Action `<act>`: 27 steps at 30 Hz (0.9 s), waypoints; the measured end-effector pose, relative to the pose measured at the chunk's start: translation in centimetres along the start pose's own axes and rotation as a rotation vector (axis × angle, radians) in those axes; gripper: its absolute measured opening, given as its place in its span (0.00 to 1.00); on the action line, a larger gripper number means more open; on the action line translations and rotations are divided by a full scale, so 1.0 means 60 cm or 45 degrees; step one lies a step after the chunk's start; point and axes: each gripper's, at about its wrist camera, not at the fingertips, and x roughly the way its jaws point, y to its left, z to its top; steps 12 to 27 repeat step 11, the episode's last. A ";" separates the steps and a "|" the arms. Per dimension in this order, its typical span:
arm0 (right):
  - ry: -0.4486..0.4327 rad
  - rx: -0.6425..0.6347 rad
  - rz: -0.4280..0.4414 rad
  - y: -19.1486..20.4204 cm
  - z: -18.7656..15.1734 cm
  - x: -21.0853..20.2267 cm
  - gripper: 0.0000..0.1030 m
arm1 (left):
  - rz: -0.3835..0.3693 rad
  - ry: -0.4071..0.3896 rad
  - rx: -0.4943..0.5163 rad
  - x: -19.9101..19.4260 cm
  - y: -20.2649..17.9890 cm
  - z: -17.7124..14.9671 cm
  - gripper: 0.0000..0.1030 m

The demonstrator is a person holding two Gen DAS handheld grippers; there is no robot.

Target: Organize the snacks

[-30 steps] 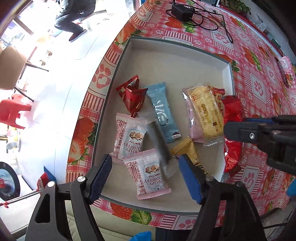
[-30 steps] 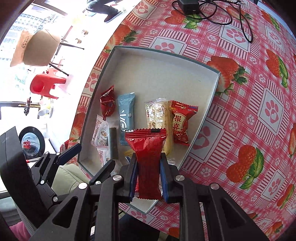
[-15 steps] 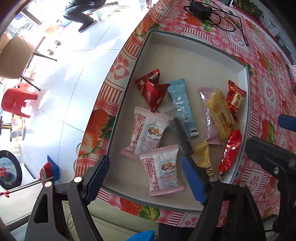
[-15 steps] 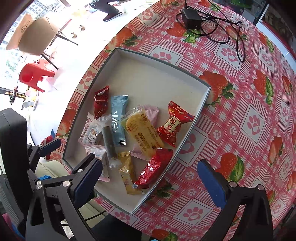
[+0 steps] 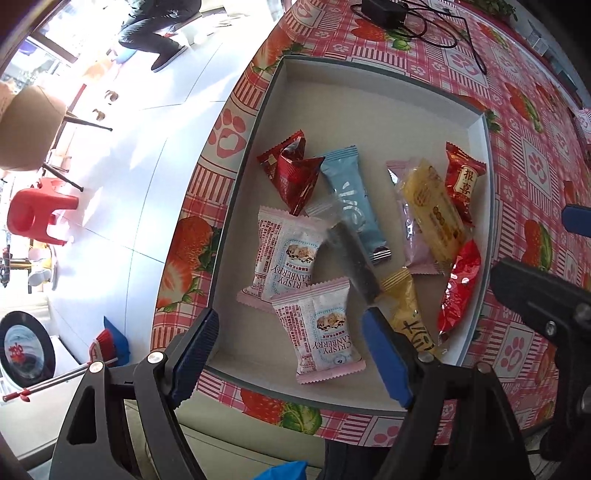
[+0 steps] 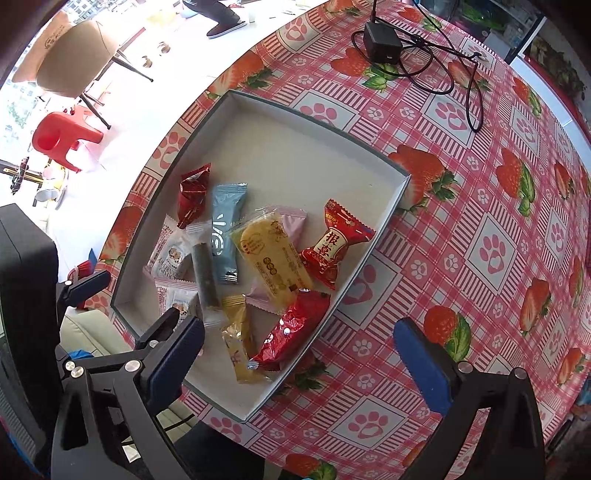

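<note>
A shallow white tray (image 5: 369,96) (image 6: 295,147) on the strawberry tablecloth holds several wrapped snacks. A shiny red packet (image 5: 458,288) (image 6: 291,328) lies against the tray's right wall, beside a yellow packet (image 5: 410,314) (image 6: 238,339). Two pink cranberry packets (image 5: 321,325) lie at the near left, a dark stick (image 5: 354,262) and a blue bar (image 5: 351,199) in the middle. My left gripper (image 5: 291,354) hovers open over the cranberry packets, holding nothing. My right gripper (image 6: 299,362) hangs wide open above the tray's near right corner, empty.
A black power adapter (image 6: 382,42) with looped cables lies at the table's far side. Beyond the table's left edge are a brown chair (image 6: 70,59), a red plastic stool (image 6: 61,138) and a person's legs (image 5: 151,33) on the white floor. Bare tablecloth (image 6: 480,240) spreads right of the tray.
My right gripper was shut on the shiny red packet; it opened wide and the packet now lies in the tray by the right wall. The left gripper stayed open over the tray.
</note>
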 end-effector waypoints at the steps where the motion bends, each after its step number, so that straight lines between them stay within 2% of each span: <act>1: 0.000 0.002 0.001 -0.001 0.000 0.000 1.00 | 0.000 -0.003 0.000 -0.002 -0.001 -0.001 0.80; 7: 0.001 0.002 0.002 -0.001 -0.001 -0.001 1.00 | 0.015 -0.016 -0.011 -0.011 -0.013 0.002 0.80; 11: -0.003 -0.002 0.000 0.000 -0.003 -0.002 1.00 | 0.021 -0.085 0.004 -0.025 -0.012 0.005 0.80; 27: -0.003 -0.002 0.000 0.000 -0.003 -0.002 1.00 | 0.021 -0.085 0.004 -0.025 -0.012 0.005 0.80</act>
